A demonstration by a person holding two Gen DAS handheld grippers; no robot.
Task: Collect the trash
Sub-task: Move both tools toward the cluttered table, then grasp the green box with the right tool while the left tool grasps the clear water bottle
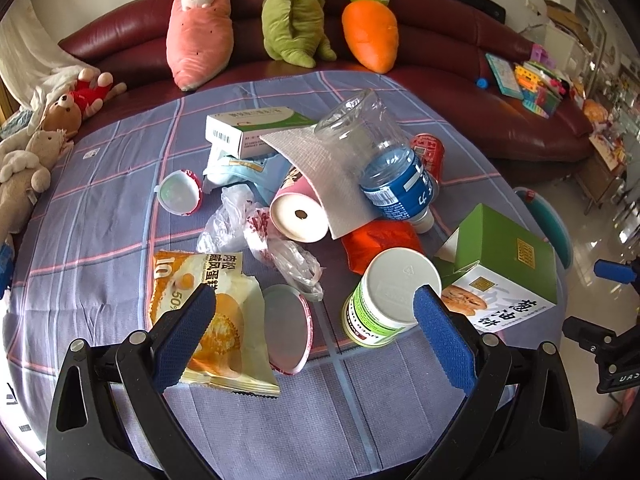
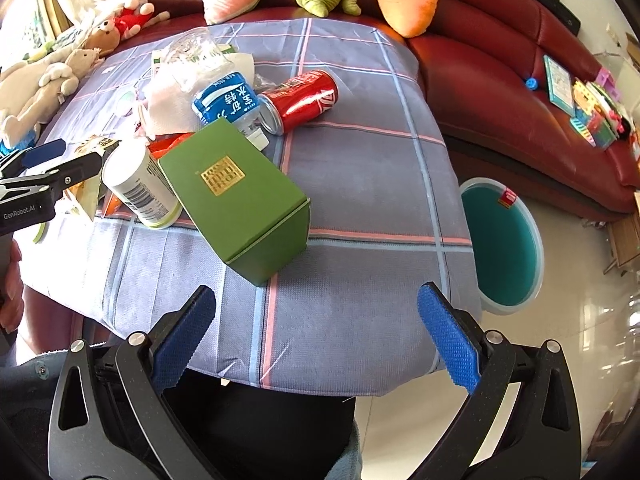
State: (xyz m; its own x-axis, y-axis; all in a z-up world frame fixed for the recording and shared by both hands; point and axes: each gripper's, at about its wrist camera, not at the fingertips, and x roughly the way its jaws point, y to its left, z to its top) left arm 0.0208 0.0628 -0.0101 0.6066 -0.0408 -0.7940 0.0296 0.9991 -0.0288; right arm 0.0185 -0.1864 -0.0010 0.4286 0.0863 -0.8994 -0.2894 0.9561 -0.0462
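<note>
Trash lies piled on a table with a checked blue cloth (image 1: 120,208). My left gripper (image 1: 314,294) is open and empty above a round lid (image 1: 286,326), between an orange cake wrapper (image 1: 212,312) and a white-and-green canister (image 1: 384,296). Beyond lie a crumpled plastic bag (image 1: 256,236), a paper roll (image 1: 304,216), a clear water bottle (image 1: 384,160), a red can (image 1: 428,152) and a green box (image 1: 504,256). My right gripper (image 2: 316,304) is open and empty over the table's near edge, just in front of the green box (image 2: 240,200). The red can (image 2: 300,100) lies on its side farther back.
A teal-lined trash bin (image 2: 500,248) stands on the floor right of the table. A dark red sofa (image 1: 440,56) with plush toys (image 1: 200,28) wraps around the back. Toys and books (image 2: 580,100) lie on its right end. A medicine box (image 1: 256,128) sits at the pile's rear.
</note>
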